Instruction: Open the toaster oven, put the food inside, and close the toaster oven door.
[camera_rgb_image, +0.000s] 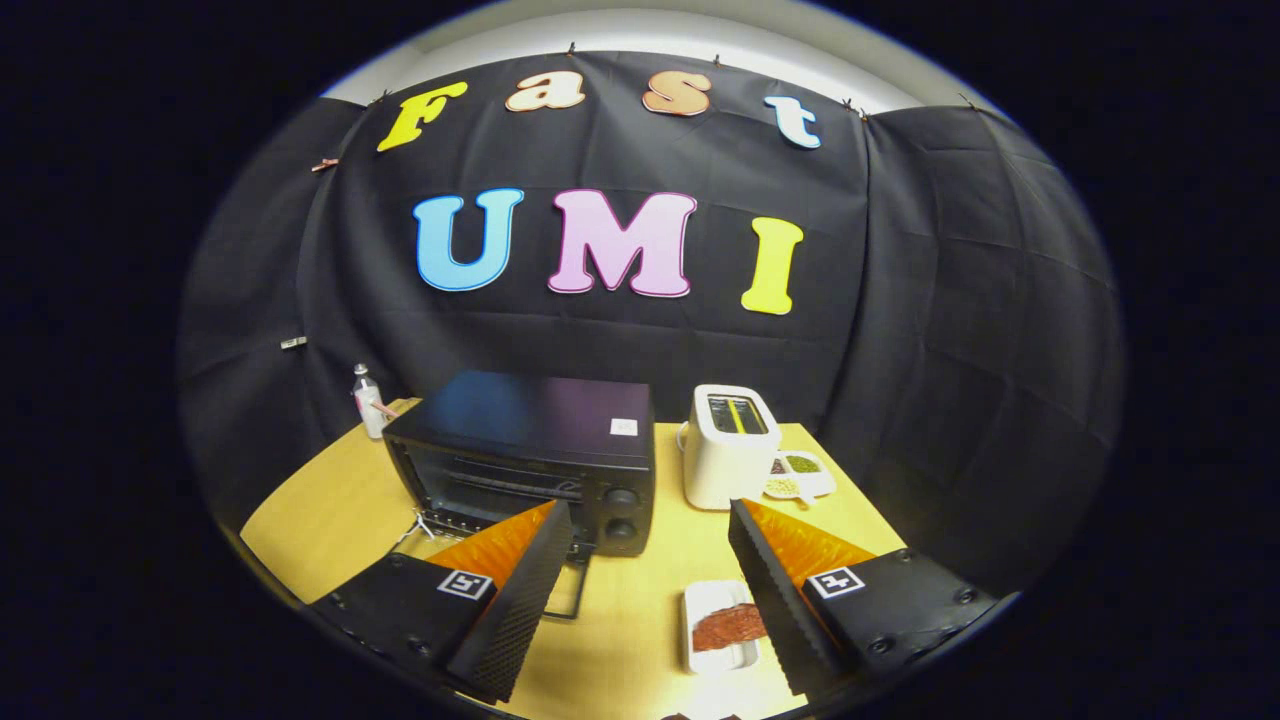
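Observation:
The black toaster oven (530, 455) stands on the yellow table (320, 510), just beyond my left finger. Its door (570, 592) hangs folded down at the front, partly hidden behind that finger, and the dark inside with a wire rack is visible. The food (728, 627), a reddish-brown piece, lies on a small white plate (706, 602) close against the inner side of my right finger. My gripper (648, 512) is open, its black ridged fingers (520, 590) spread wide with nothing between them, held above the table in front of the oven.
A white pop-up toaster (725, 460) stands to the right of the oven. Beside it sits a small white dish (800, 475) with green and pale bits. A small bottle (368, 400) stands behind the oven's left corner. Two knobs (622, 512) sit on the oven's right panel.

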